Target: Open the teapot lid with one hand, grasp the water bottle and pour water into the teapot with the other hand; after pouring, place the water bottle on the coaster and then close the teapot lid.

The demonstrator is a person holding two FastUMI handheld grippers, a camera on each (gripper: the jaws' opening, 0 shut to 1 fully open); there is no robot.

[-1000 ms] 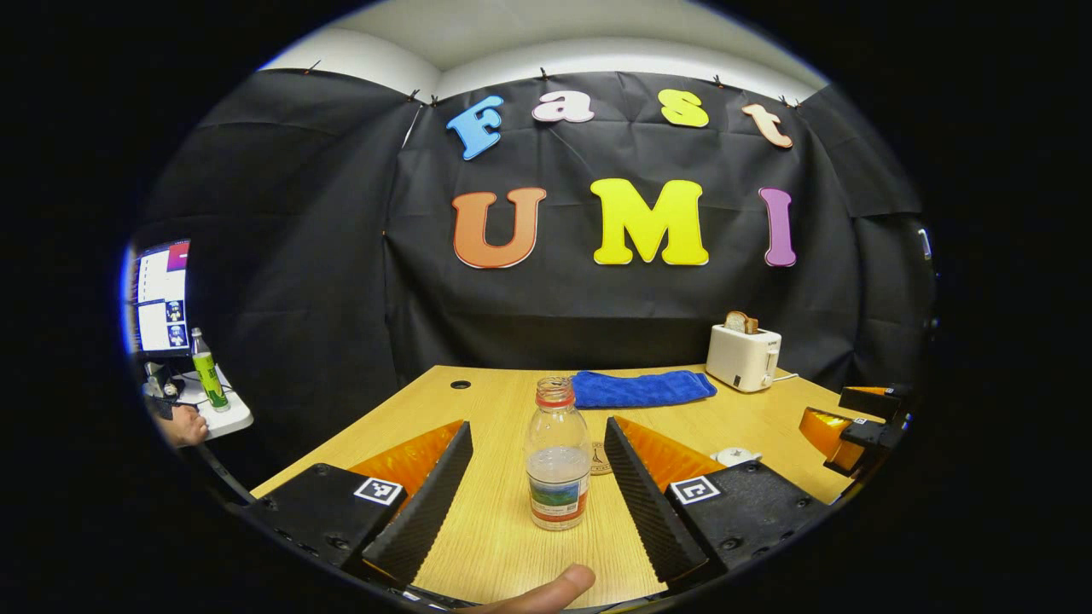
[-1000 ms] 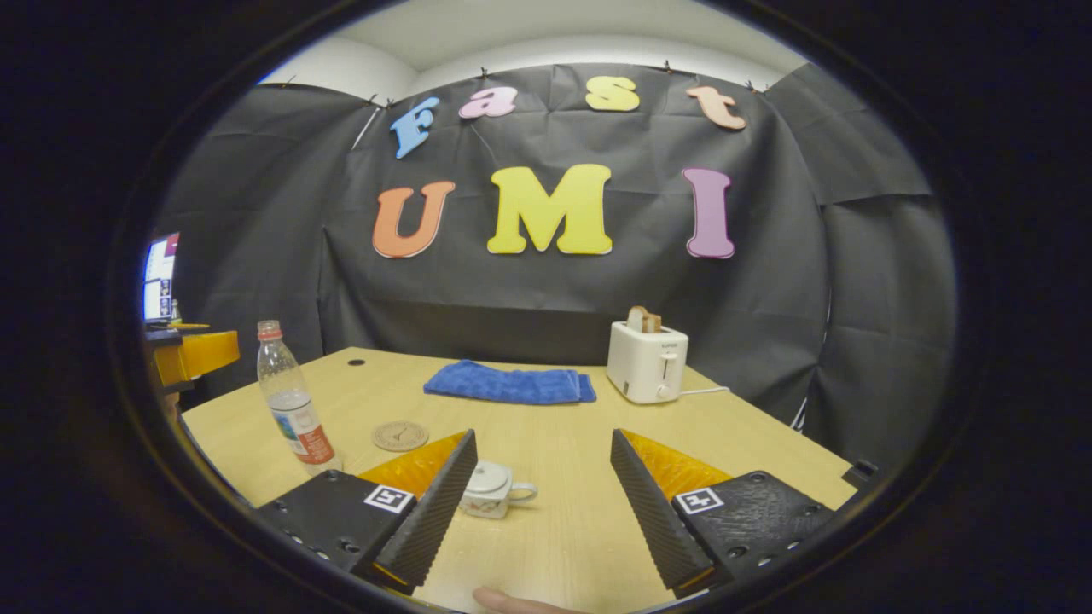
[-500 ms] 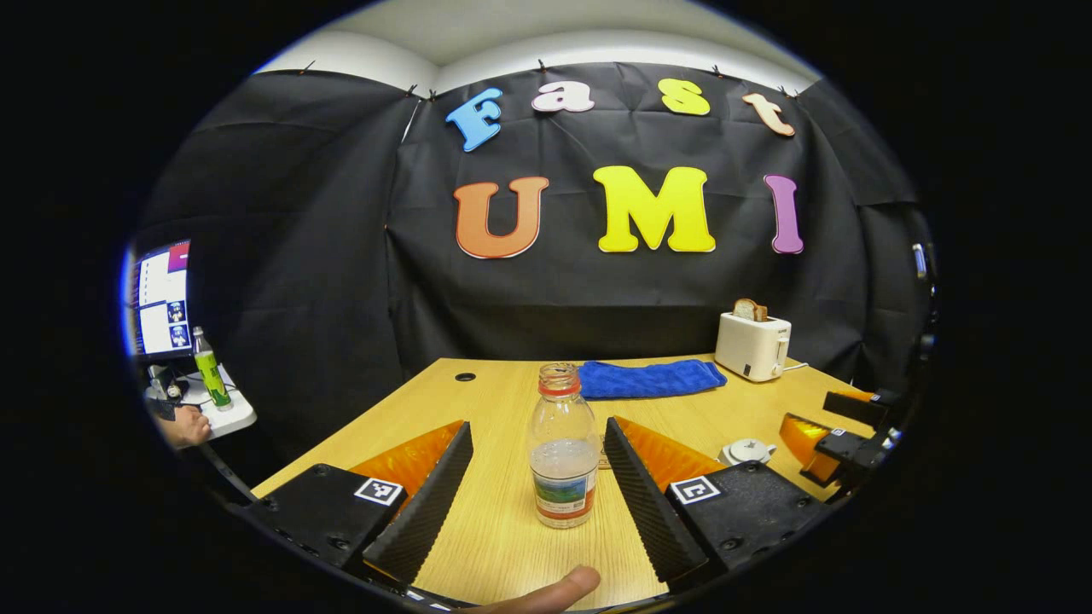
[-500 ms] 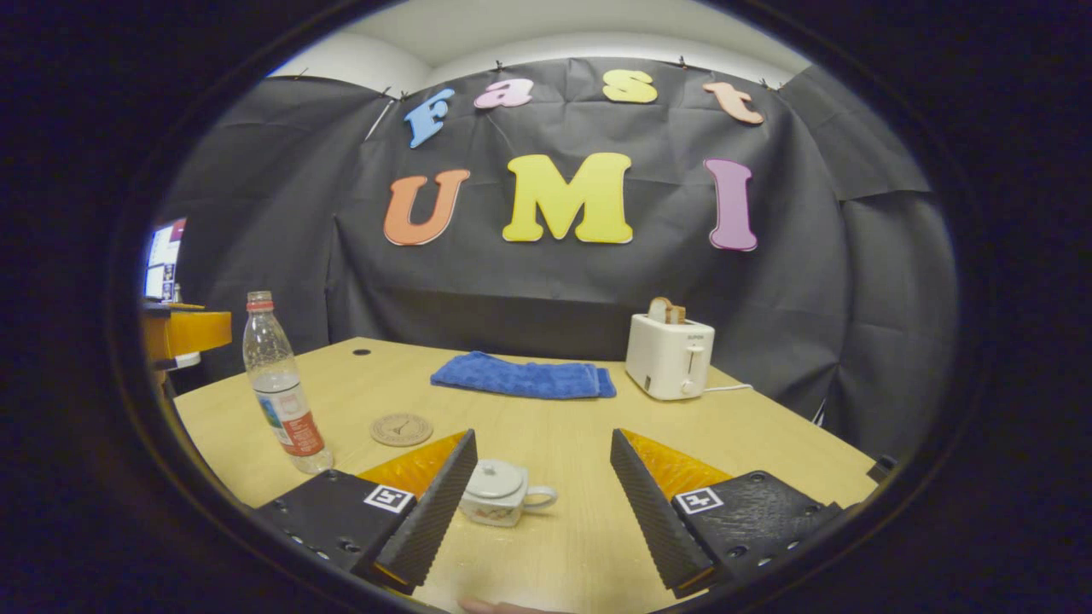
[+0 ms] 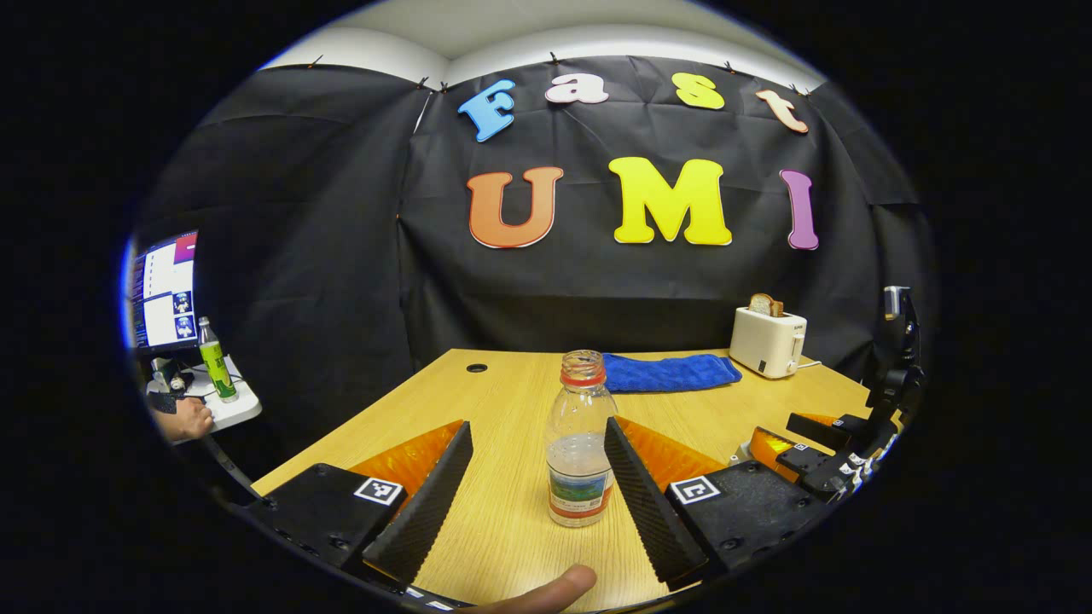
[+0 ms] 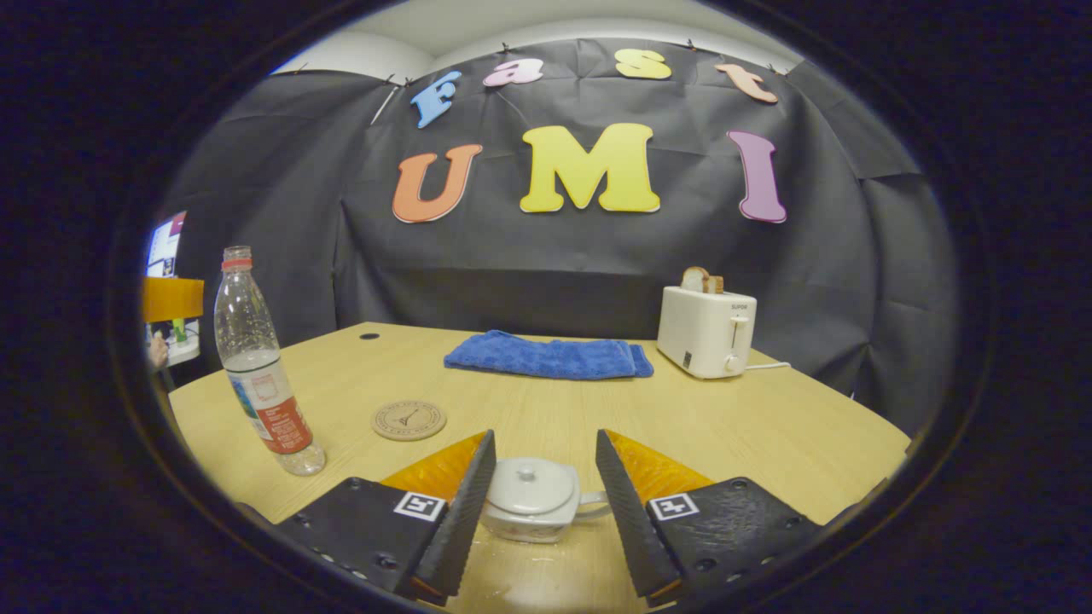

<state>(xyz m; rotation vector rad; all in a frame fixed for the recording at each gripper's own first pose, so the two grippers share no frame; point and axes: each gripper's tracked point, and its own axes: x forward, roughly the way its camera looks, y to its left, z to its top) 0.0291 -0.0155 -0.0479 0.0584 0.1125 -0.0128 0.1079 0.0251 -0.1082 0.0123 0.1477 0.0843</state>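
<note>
A: We see the left gripper (image 5: pixel 537 477) spread wide at the water bottle (image 5: pixel 581 452), uncapped and upright on the table (image 5: pixel 503 401), standing between the fingers close to the right one; we cannot tell if it touches.

B: And our right gripper (image 6: pixel 539 503) is apart too, flanking the small white teapot (image 6: pixel 529 510), lid (image 6: pixel 529 486) on, fingers near its sides.

A: We spot the coaster (image 6: pixel 409 419) lying bare between bottle and teapot.

B: Blue towel (image 6: pixel 550 356) and toaster (image 6: pixel 705 331) sit at the back.
</note>
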